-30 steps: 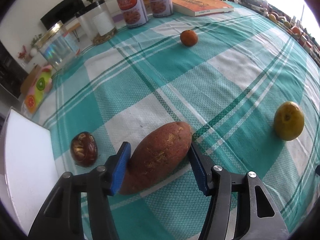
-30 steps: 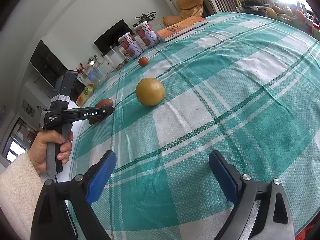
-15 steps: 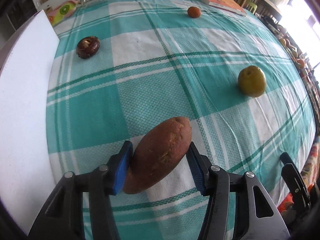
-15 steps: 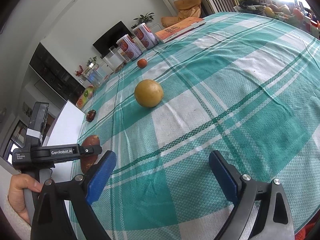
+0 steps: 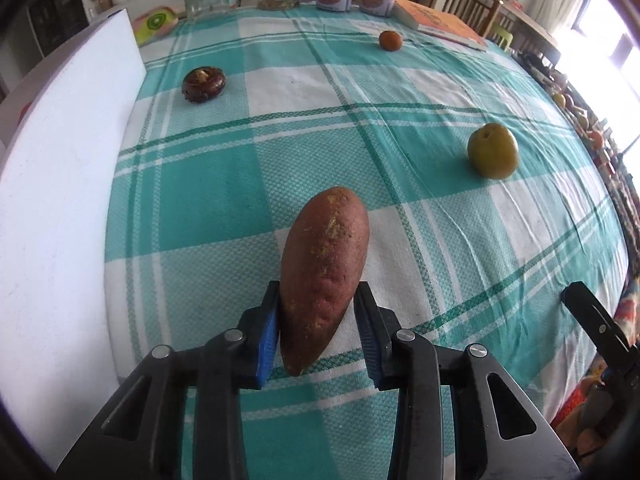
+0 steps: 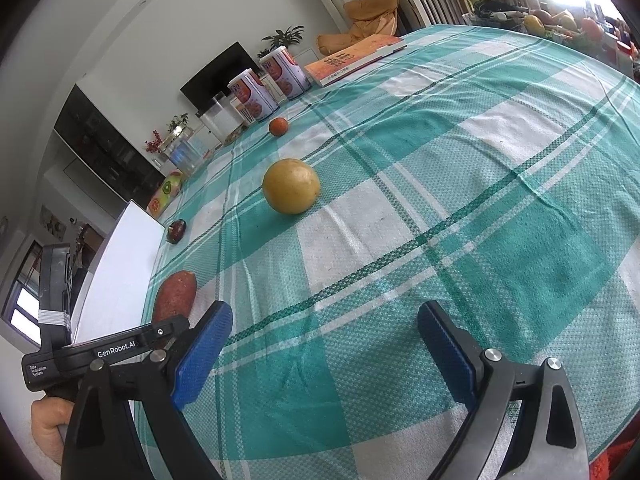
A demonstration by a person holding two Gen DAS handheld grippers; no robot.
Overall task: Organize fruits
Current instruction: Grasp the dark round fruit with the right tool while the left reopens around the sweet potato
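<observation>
A sweet potato (image 5: 324, 268) sits in my left claw (image 5: 316, 336), whose jaws have just been closing and now pinch its near end, over the near left of the checked worktop (image 5: 400, 152). I judge this the carrying step; next it needs a spot, perhaps the white board (image 5: 60, 184) at left. My right claw (image 6: 324, 356) hangs spread and empty. Farther off lie a yellow fruit (image 5: 493, 151), a dark fruit (image 5: 204, 84) and a small orange (image 5: 390, 40); nothing blocks the way.
</observation>
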